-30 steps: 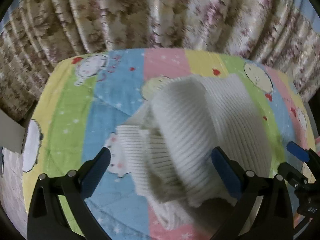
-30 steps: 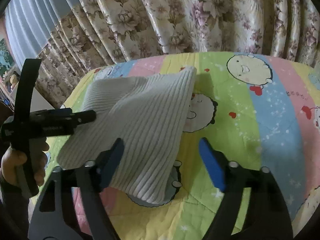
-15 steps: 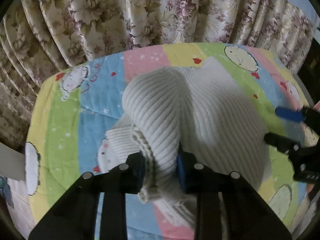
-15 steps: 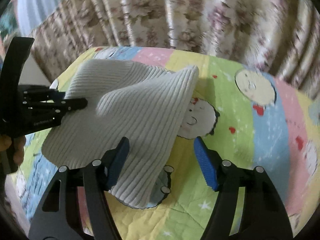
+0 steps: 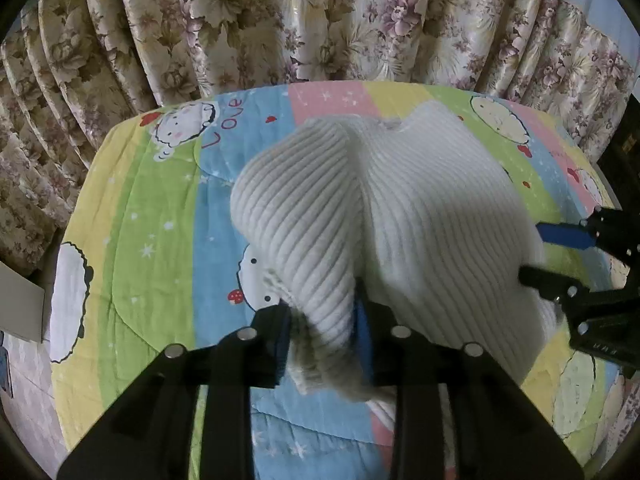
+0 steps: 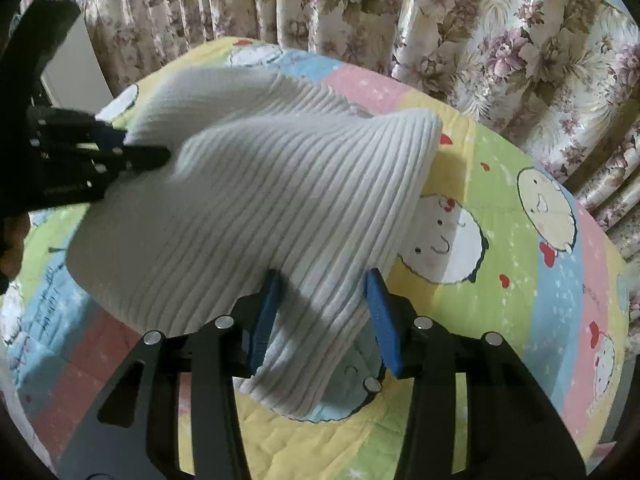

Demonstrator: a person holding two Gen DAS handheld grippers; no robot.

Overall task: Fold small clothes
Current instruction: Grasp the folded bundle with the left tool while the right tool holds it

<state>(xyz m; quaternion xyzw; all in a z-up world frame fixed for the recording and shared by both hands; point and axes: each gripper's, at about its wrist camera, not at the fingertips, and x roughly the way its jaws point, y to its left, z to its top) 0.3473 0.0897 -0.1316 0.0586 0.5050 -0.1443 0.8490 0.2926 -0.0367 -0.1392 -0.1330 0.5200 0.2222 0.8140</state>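
The white ribbed garment bulges up over the middle of the quilted worktop, blocking a straight path between the left tool and the right tool. Bare quilt lies open to the far left and near left. Floral curtains wall off the far edge.

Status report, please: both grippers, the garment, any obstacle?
Left gripper shut on white ribbed garment. Right gripper closing around its other edge, pads not fully pinched. Garment lifted, bunched above the quilt. Nothing in the way.
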